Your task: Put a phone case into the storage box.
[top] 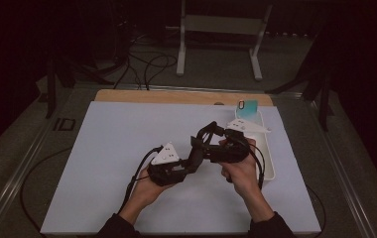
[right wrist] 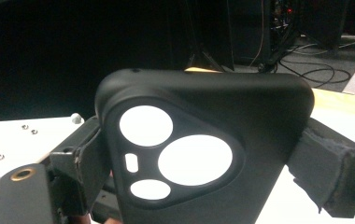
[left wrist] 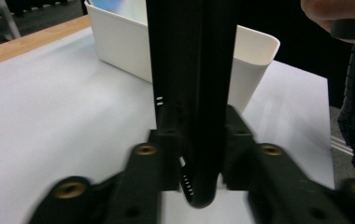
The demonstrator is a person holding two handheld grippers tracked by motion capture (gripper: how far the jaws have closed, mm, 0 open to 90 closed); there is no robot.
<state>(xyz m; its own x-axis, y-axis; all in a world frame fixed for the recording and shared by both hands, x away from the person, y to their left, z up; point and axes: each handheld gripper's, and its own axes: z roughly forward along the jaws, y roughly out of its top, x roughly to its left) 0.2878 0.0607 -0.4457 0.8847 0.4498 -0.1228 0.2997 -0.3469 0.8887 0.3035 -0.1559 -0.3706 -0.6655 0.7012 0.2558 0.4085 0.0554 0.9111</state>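
Observation:
A black phone case with round camera cut-outs stands upright between the pads of my right gripper, which is shut on its two side edges. In the high view both hands hold the grippers together over the white board, the right gripper pointing left and the left gripper pointing right at it. The left gripper view has the case edge-on between the jaws of the left gripper. Both pads lie very close to the case, but dark and blur hide whether they press on it.
A long white bin stands just right of the hands, its wall close behind the case. A teal item leans at its far end. The white board lies on a table with a wooden far edge.

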